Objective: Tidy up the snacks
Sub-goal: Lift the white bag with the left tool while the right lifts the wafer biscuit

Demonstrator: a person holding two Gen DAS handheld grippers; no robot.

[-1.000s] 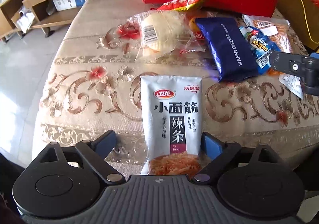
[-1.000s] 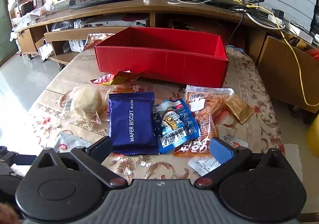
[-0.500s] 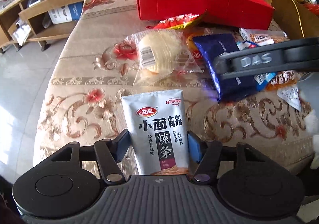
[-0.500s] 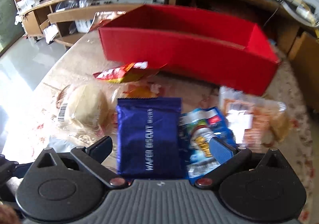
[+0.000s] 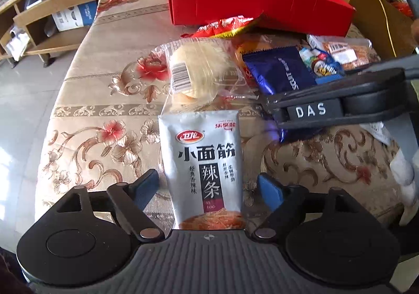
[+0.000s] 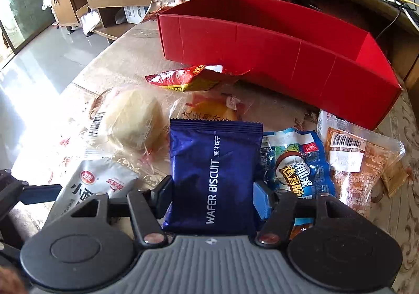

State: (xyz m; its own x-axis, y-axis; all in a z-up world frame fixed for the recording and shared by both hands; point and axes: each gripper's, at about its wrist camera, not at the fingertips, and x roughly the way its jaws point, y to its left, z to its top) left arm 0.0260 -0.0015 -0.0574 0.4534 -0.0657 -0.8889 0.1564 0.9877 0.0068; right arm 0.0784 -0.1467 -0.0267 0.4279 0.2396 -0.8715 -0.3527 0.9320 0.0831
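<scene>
Your surface is a table under a beige cloth [image 5: 110,100] patterned with red flowers and brown scrolls. At the far end sits the open red box [image 6: 262,50], its long wall facing you. Just in front of it lies a red-and-yellow snack bag [image 6: 188,78]. Nearer you, a clear-wrapped pale bun [image 6: 131,118] with a barcode label rests on the cloth, and beside it an orange-filled clear packet [image 6: 209,108]. The silver spicy-strip pouch [image 5: 201,158] lies closest on that side. To the right you have the blue wafer biscuit pack [image 6: 214,173], a light-blue sausage packet [image 6: 296,163] and a clear packet of brown snacks [image 6: 358,163].
</scene>
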